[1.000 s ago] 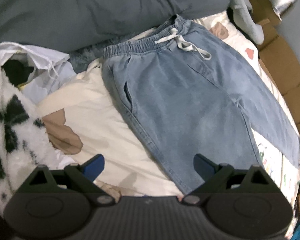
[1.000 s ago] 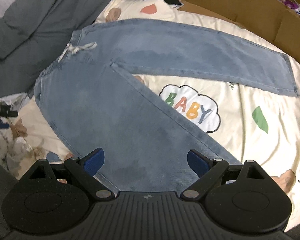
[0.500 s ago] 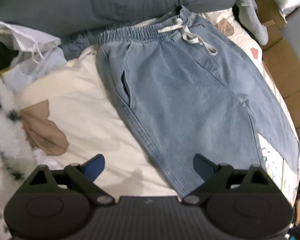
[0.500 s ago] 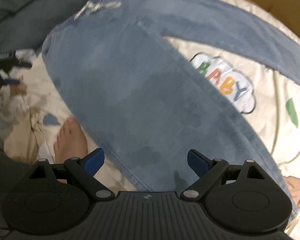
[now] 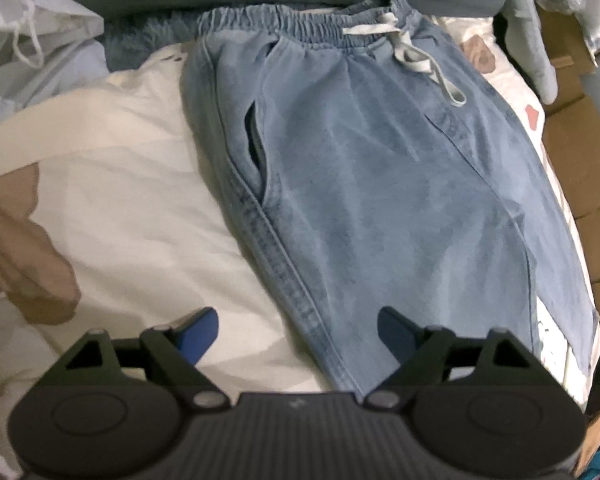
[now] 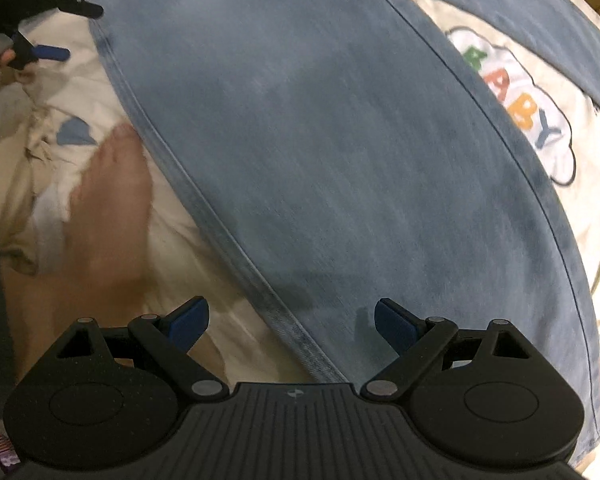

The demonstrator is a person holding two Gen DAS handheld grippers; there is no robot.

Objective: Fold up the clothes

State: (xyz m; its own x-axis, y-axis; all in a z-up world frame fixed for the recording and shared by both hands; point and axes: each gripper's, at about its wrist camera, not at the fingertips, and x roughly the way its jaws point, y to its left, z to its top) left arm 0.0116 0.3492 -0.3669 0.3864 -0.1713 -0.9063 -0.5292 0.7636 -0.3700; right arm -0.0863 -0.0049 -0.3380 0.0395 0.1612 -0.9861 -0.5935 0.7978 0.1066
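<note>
Soft denim trousers (image 5: 380, 200) flat on the bed sheet (image 5: 120, 200)
Limp, fairly heavy; pinch the outer side seam. Left gripper (image 5: 296, 326) closing on nothing; right gripper (image 6: 292, 320) spread.

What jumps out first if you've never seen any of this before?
A pair of light blue jeans lies spread flat across a cream bedsheet, its white drawstring at the waistband near the top. Two black grippers with blue pads frame the bottom of each view: the left gripper, jaws closing, and the right gripper, open, each straddling the jeans' outer seam. Colourful "BABY" lettering shows at right.
</note>
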